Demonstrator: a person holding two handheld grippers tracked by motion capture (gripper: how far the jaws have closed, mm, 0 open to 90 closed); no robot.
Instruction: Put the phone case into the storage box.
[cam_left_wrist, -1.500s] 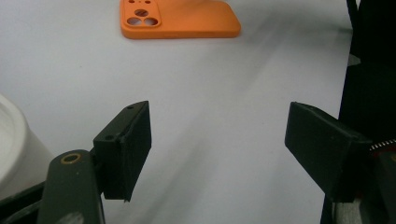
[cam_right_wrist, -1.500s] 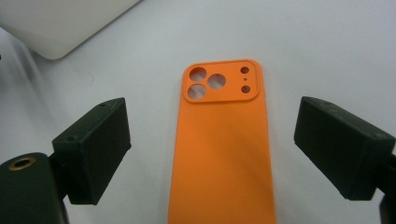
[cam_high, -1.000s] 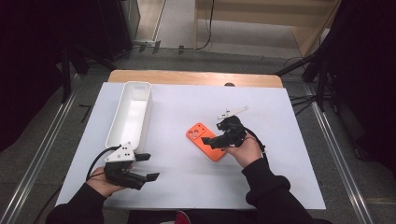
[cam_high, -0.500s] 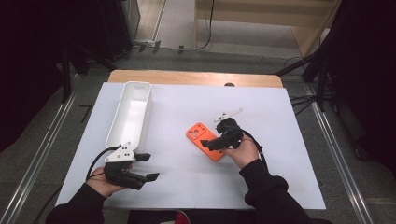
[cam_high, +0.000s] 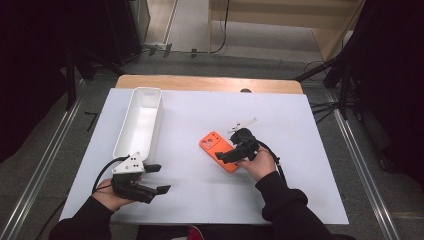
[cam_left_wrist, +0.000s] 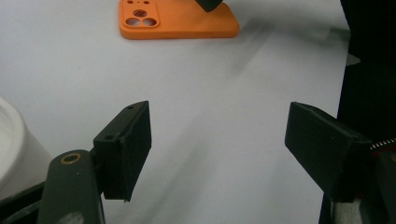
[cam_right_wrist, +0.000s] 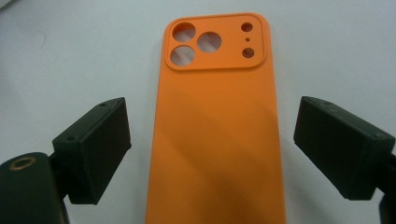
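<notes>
Right tool (cam_right_wrist: 212, 149) wide open, straddling orange phone case (cam_right_wrist: 217, 126).

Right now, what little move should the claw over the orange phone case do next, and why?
Probably close. The right claw is open, one pad on each side of the orange phone case, which lies flat on the white table. Neither pad touches it yet, so squeezing its long edges looks like the way to grip it.

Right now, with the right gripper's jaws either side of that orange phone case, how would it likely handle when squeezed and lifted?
The orange phone case looks thin and hollow, so probably light. Its matte, rounded edges suggest soft silicone that may flex under the right gripper. Lying flat on the white table, its low edges may be awkward to catch.
</notes>
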